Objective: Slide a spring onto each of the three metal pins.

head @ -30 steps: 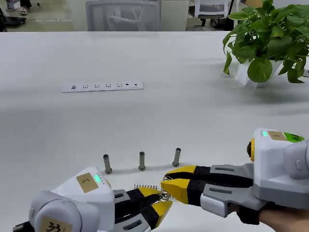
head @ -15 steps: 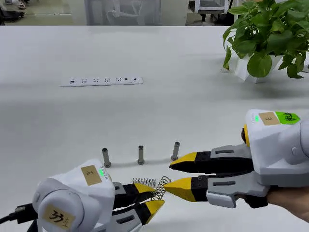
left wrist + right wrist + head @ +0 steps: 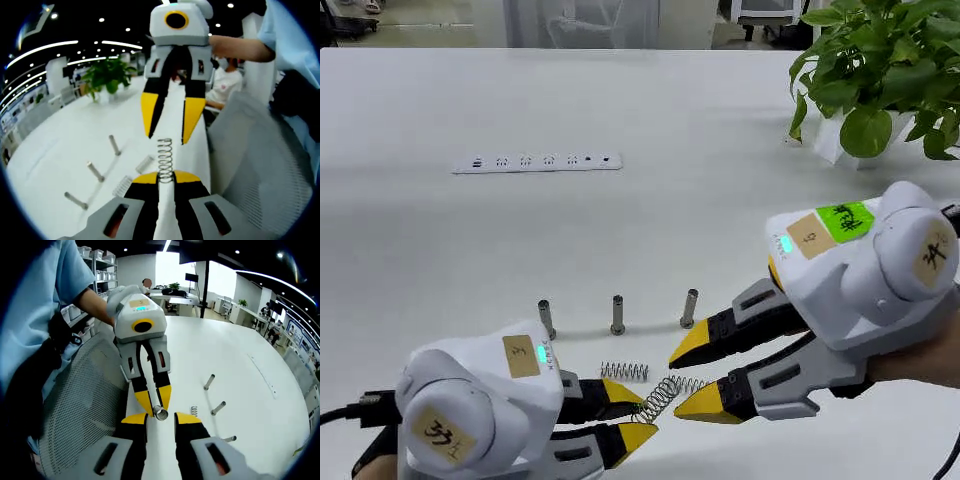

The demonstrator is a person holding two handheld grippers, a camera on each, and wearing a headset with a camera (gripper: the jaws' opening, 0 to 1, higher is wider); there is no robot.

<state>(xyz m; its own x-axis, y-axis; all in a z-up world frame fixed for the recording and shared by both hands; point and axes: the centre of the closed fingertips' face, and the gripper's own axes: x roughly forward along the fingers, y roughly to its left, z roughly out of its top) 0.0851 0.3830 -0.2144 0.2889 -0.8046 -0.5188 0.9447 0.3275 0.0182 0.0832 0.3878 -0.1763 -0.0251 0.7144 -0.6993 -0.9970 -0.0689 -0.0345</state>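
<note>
The white left gripper (image 3: 640,412), with yellow-tipped black jaws, is clamped on one end of a thin coiled steel spring (image 3: 662,396). A second spring (image 3: 624,371) lies on the white table (image 3: 440,260), just in front of three upright grey metal pins (image 3: 617,314). The right gripper (image 3: 678,386) holds nothing. Its jaws are wide apart, and the held spring's free end reaches the gap between their tips.

an office: long white table (image 3: 720,200), power strip (image 3: 537,161), potted plant (image 3: 880,60), mesh chair (image 3: 85,410), more desks (image 3: 175,295) under ceiling lights (image 3: 120,44).
</note>
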